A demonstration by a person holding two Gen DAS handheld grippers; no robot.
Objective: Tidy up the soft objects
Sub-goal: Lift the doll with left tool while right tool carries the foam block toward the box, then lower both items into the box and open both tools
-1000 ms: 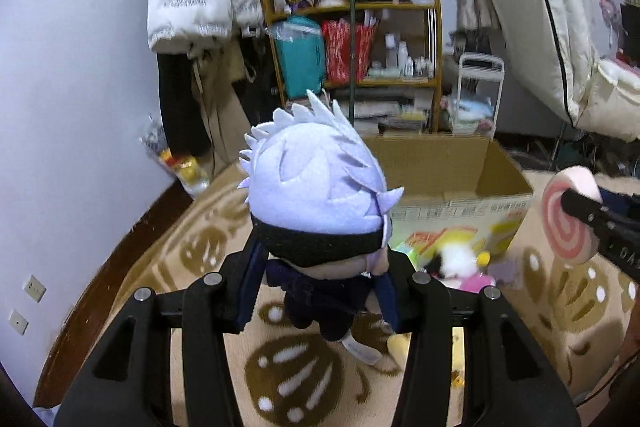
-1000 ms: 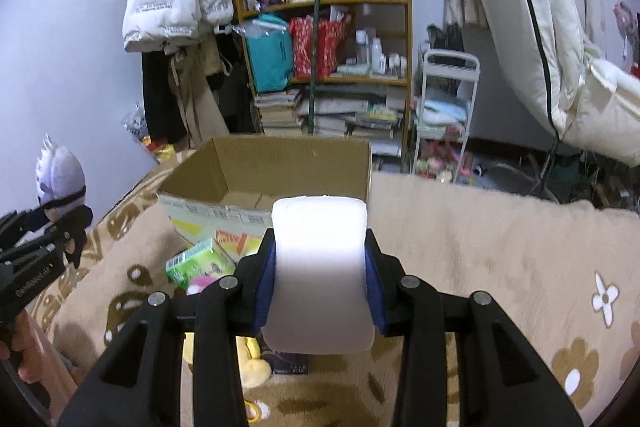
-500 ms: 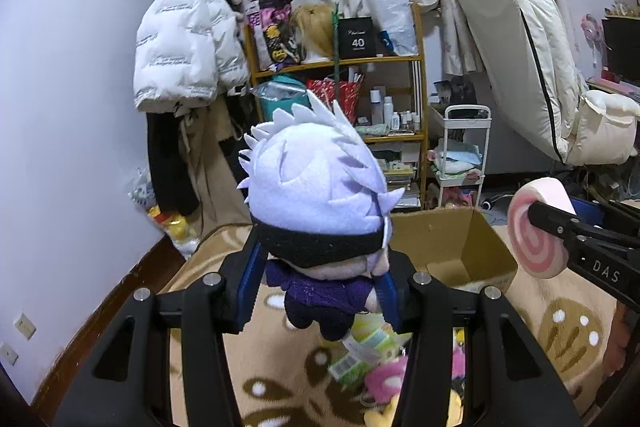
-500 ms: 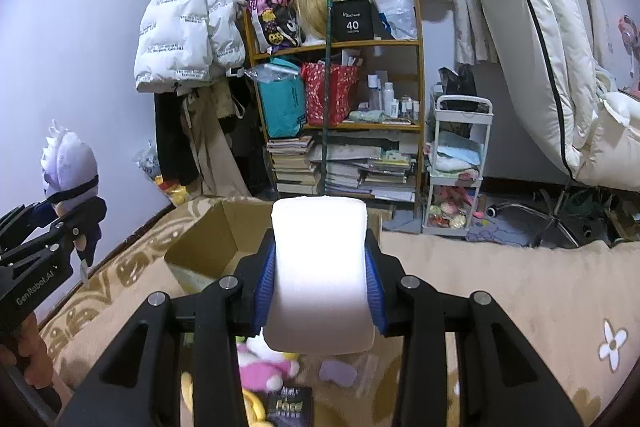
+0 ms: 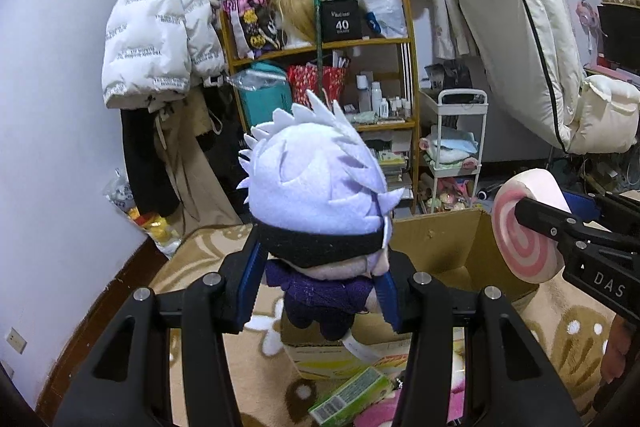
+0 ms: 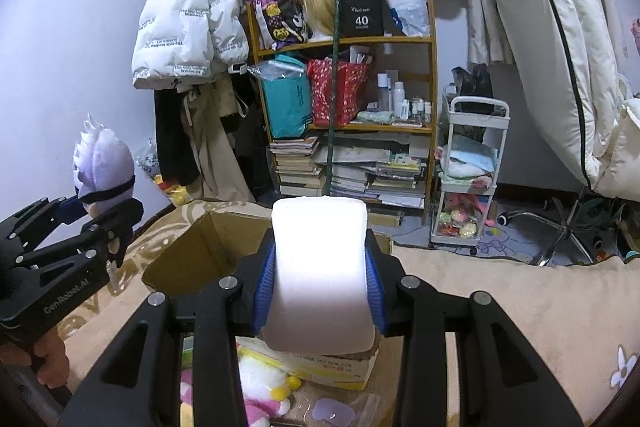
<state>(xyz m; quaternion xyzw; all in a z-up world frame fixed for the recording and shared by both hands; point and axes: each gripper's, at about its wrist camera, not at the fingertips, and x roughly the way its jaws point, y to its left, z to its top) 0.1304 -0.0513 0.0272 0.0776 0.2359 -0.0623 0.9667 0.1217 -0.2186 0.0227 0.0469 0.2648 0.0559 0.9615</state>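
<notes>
We see an open cardboard box (image 6: 208,251) on the patterned rug (image 6: 500,291), near its left edge. Above the box, our left gripper (image 5: 316,291) pinches a white-haired plush doll (image 5: 316,195) by its body. Our right gripper (image 6: 320,287) squeezes a pink swirl cushion (image 6: 320,267) beside it.

You have lifted both claws: the cardboard box (image 5: 448,251), filling the middle of both views 1 second ago, now sits low behind the plush doll (image 5: 316,219) in your left claw (image 5: 316,291) and the swirl cushion (image 6: 320,267) in your right claw (image 6: 320,287). More of the shelf (image 6: 344,43) and curtain shows above.
</notes>
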